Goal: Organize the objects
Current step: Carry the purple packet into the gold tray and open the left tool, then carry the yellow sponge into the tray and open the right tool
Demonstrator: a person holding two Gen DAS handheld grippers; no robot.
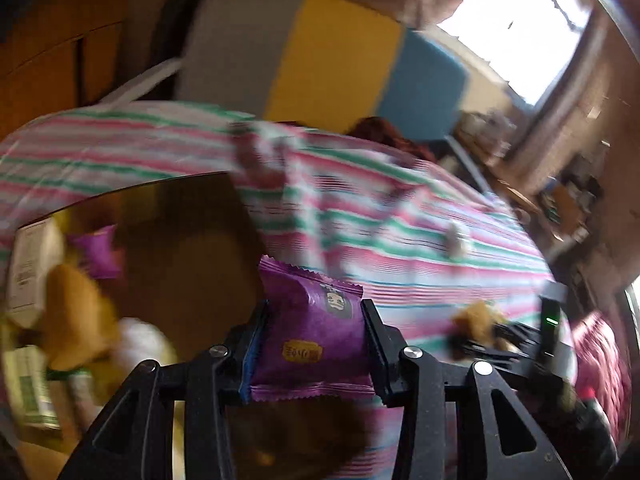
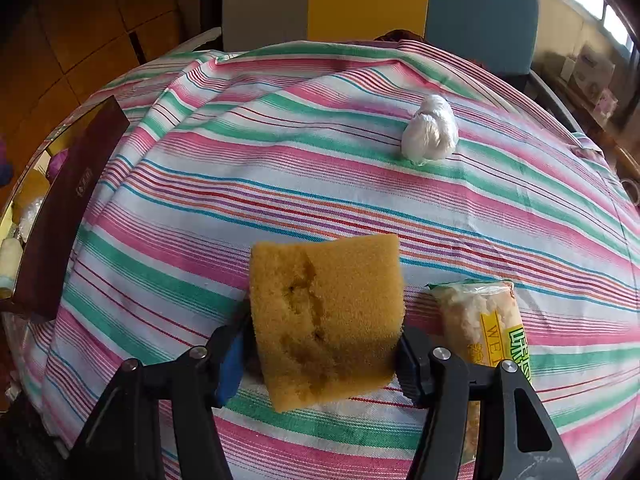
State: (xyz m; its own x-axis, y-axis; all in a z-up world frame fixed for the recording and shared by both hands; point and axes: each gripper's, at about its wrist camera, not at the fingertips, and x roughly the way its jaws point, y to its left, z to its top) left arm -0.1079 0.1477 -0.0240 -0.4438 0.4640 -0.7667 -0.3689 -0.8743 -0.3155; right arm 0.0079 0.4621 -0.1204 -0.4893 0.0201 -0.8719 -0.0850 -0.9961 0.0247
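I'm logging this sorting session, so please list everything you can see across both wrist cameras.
purple snack packet: 1, purple, clamped in the left claw
sponge: 1, yellow-brown, clamped in the right claw
wrapped snack bar: 1, clear with yellow-green label, on the cloth right of the sponge
white plastic bundle: 1, white, far on the cloth
striped cloth: 1, pink, green and white, covering the table
box: 1, dark brown, at the cloth's left edge, already holding items
chair backs: 3, grey, yellow, blue, behind the table
left claw: 1, black
right claw: 1, black
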